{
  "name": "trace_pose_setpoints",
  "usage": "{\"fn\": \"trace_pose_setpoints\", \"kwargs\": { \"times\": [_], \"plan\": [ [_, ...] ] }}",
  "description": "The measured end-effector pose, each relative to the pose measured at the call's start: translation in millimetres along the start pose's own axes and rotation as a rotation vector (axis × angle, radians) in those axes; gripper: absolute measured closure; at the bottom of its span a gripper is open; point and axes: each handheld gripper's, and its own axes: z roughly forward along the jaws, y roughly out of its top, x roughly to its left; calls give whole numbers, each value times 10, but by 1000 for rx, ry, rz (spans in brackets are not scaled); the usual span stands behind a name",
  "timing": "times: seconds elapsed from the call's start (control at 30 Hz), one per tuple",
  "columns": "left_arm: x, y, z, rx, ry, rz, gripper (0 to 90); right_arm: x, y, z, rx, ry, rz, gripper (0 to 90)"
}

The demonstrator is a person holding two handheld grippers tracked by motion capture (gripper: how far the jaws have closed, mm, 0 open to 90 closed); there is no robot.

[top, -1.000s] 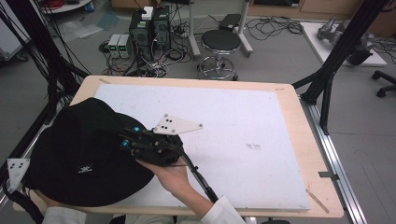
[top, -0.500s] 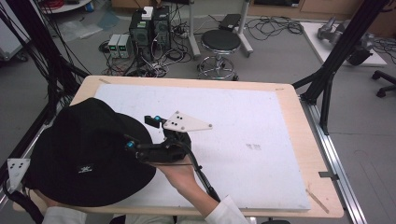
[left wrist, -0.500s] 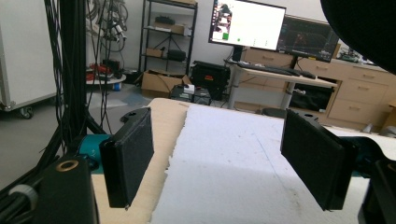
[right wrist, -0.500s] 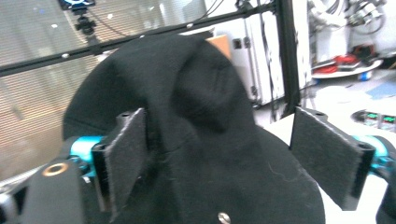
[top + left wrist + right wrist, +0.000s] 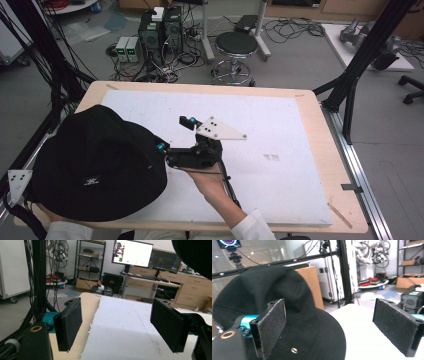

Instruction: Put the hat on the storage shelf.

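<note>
A black bucket hat [image 5: 95,170] lies on the left part of the white mat [image 5: 280,135], its brim hanging over the table's left edge. My right gripper [image 5: 175,134], held by a hand, is just right of the brim with its jaws pointing left, open and empty. In the right gripper view the hat [image 5: 287,307] rises ahead and left of the open right gripper [image 5: 337,327]. The grey plate [image 5: 17,182] of my left gripper pokes out at the hat's lower left; the rest is under the hat. In the left gripper view the left gripper [image 5: 120,327] is open over the mat, with the hat [image 5: 197,255] overhead.
The wooden table [image 5: 320,115] frames the mat. Black frame posts stand at the left [image 5: 60,80] and right [image 5: 360,65] corners. A stool [image 5: 235,50] and computer boxes [image 5: 160,30] sit on the floor beyond the far edge.
My right gripper has drawn back to the right, from over the hat's brim to clear of it, and its jaws now stand wide apart. The hat stays put.
</note>
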Motion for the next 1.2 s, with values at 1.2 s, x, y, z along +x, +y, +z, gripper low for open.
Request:
{"fn": "trace_pose_setpoints", "kwargs": {
  "times": [1.2],
  "plan": [
    [-17, -1, 1, 1, 1, 4, 257, -797, -43, -903, -27, -280, 30, 108]
  ]
}}
